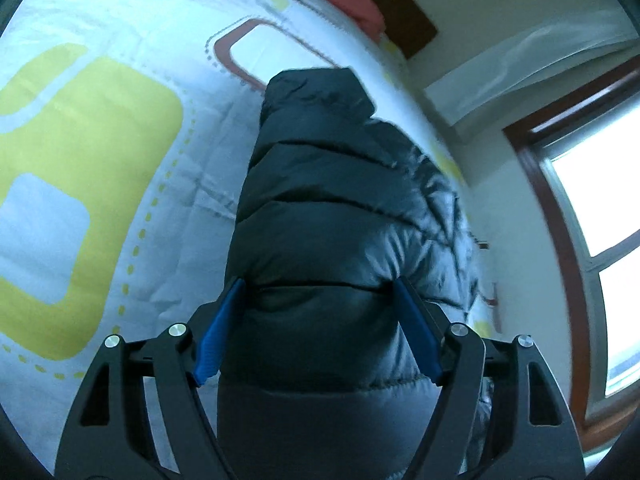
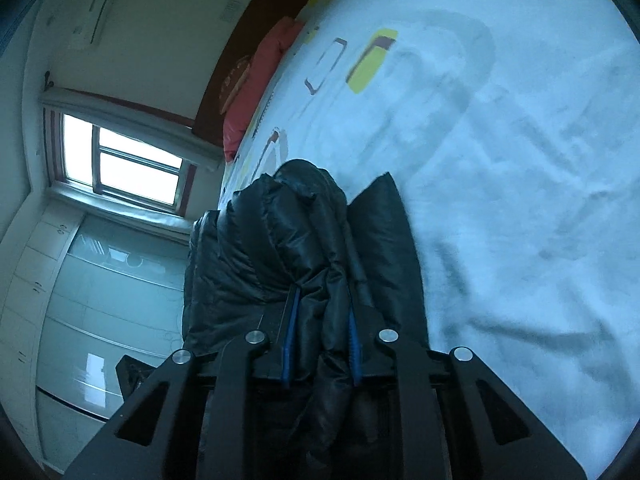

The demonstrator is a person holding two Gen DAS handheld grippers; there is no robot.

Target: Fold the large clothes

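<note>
Black quilted puffer jacket [image 1: 340, 216] lies on a white bedspread with yellow-green and brown rounded squares [image 1: 120, 80]. Left wrist view: smooth padded panels, one end rising to a peak well away from the camera; long axis runs straight off from the left gripper [image 1: 320, 312]. Its blue pads [image 1: 218, 332] stand wide, flanking the padded bulk; contact unclear. Right wrist view alone shows the jacket bunched into upright folds, a flat flap beside them toward open bedspread. Right gripper [image 2: 322, 330] jaws narrow, pinching one fold. Jacket sits near the bed edge facing the brown-framed window [image 2: 120, 160]; broad bare bedspread on its other side. Red pillow [image 2: 256, 92] beyond the jacket.
</note>
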